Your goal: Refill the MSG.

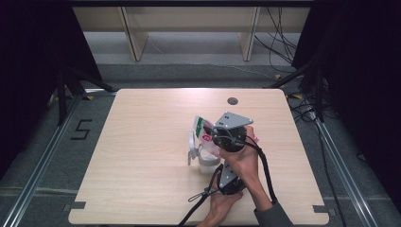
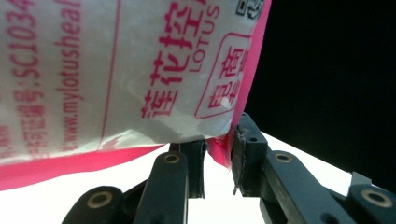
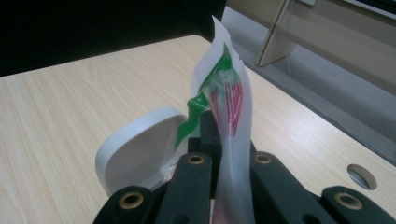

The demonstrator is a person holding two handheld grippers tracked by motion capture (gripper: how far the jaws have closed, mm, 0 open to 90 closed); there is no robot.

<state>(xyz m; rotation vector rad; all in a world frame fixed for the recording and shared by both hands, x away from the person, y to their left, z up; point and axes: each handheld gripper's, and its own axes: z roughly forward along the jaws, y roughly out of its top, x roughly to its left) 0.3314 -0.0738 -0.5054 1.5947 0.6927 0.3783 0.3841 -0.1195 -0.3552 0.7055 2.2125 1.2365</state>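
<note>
A white packet [image 1: 202,126] with pink print and a green patch is held upright over the table [image 1: 142,142]. My right gripper [image 3: 224,133] is shut on its edge, with the film pinched flat between the black jaws. My left gripper [image 2: 218,150] is shut on the packet's pink lower corner [image 2: 219,149]. In the high view the left gripper's body [image 1: 230,179] sits just below the right hand [image 1: 242,158], which hides its jaws. A white container [image 1: 207,163] with its flip lid [image 1: 191,147] up stands under the packet, and the lid [image 3: 135,154] shows beside the right jaws.
A round cable hole [image 1: 232,100] sits near the table's far edge, also seen as the hole [image 3: 362,176] in the right gripper view. Black cables [image 1: 198,201] trail off the near edge. Bare wood lies to the left and far side.
</note>
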